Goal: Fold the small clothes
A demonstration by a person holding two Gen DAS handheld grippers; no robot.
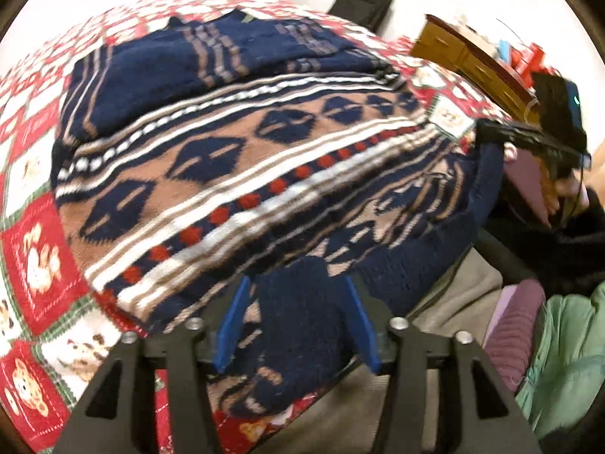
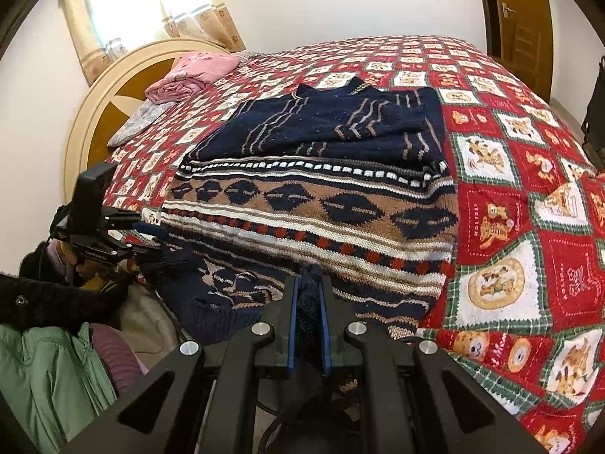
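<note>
A navy knit sweater (image 2: 314, 204) with brown, white and red patterned bands lies on the bed, its sleeves folded over the chest. My left gripper (image 1: 297, 283) is open at the sweater's near hem (image 1: 302, 321); a navy fold lies loose between the blue pads (image 1: 232, 325). In the right wrist view the left gripper (image 2: 155, 242) sits at the sweater's lower left corner. My right gripper (image 2: 308, 302) is shut on a bunch of the navy hem near the bed's front edge. It also shows as a black tool, the right gripper (image 1: 487, 130), at the sweater's far corner.
The bed carries a red, white and green teddy-bear quilt (image 2: 529, 227). A pink blanket (image 2: 193, 72) lies by the cream headboard (image 2: 109, 87). A wooden dresser (image 1: 472, 60) and a black bag (image 1: 363, 0) stand beyond the bed. The person's green jacket (image 2: 49, 370) is close by.
</note>
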